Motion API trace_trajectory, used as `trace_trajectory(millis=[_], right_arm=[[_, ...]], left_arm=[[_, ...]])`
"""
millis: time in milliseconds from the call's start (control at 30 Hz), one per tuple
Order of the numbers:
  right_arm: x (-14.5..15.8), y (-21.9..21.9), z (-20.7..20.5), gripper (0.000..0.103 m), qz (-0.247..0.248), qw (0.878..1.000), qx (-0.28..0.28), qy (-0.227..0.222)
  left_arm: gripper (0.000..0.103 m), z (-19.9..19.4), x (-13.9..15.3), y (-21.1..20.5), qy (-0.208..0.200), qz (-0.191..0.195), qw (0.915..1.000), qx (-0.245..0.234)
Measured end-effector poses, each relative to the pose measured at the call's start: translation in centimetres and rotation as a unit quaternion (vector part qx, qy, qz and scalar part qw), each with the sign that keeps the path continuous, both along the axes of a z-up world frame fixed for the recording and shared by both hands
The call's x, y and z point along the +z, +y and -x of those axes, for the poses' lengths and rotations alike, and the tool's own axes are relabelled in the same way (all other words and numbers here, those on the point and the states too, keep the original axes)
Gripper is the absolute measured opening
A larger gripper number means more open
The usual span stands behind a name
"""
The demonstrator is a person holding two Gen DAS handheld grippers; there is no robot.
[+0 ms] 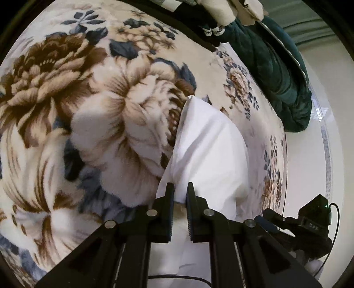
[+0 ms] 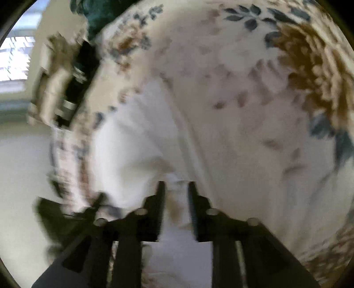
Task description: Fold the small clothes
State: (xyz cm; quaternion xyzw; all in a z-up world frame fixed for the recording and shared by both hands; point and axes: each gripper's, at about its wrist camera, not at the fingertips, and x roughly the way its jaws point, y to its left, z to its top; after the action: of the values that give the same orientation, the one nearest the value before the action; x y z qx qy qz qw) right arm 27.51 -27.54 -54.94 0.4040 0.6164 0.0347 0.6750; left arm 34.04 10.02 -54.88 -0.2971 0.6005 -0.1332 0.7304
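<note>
A: What is the left gripper doing?

B: It is pinching a fold of the white garment — the fingers are standing narrow with cloth pressed between them. The rest of the garment is lying just ahead of the claw and to its right, on the floral blanket.

A: And the right gripper?

B: Its view is smearing badly. White cloth is sitting between its fingers, which are standing a little apart, but I cannot tell whether the pads are pressing on it. The garment is spreading ahead of that claw and to its left.

A: Any baskets or bins holding clothes?

B: I am seeing none — only loose things. Far ahead and right of the left claw, a dark green quilted fabric is bunching at the blanket's edge, with beige cloth lying above it. The other gripper is showing low to the right of the left claw.
</note>
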Motion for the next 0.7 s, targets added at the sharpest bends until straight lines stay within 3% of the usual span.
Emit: trace_trajectory(millis=[133, 200, 300, 333, 367, 500, 700], right_arm=[[-3.0, 2.2, -1.0, 0.032, -0.067, 0.997, -0.015, 0.042], [-5.0, 3.7, -1.8, 0.032, -0.074, 0.995, -0.021, 0.069], [-7.0, 4.3, -1.6, 0.03, -0.09, 0.991, -0.064, 0.078], [-6.7, 4.4, -1.4, 0.014, -0.084, 0.992, -0.075, 0.065], [-6.0, 4.5, -1.2, 0.011, -0.072, 0.993, -0.073, 0.053], [-2.2, 5.8, -0.1, 0.011, -0.017, 0.999, -0.045, 0.015], [0.3, 4.2, 1.5, 0.011, 0.03, 0.999, -0.02, 0.005]], left_arm=[[0.01, -0.2, -0.3, 0.1, 0.009, 0.014, 0.9999, 0.006], [0.017, -0.2, -0.8, 0.2, 0.02, 0.025, 0.9994, 0.014], [0.015, 0.0, -1.4, 0.5, 0.027, 0.04, 0.9982, 0.034], [0.015, 0.2, -1.1, 0.6, 0.017, 0.034, 0.9984, 0.042], [0.007, 0.4, -0.7, 0.6, 0.006, 0.033, 0.9984, 0.045], [0.007, 1.4, 1.2, -0.2, -0.025, 0.016, 0.9991, 0.03], [0.008, 1.9, 0.3, -1.2, -0.004, -0.022, 0.9997, 0.003]])
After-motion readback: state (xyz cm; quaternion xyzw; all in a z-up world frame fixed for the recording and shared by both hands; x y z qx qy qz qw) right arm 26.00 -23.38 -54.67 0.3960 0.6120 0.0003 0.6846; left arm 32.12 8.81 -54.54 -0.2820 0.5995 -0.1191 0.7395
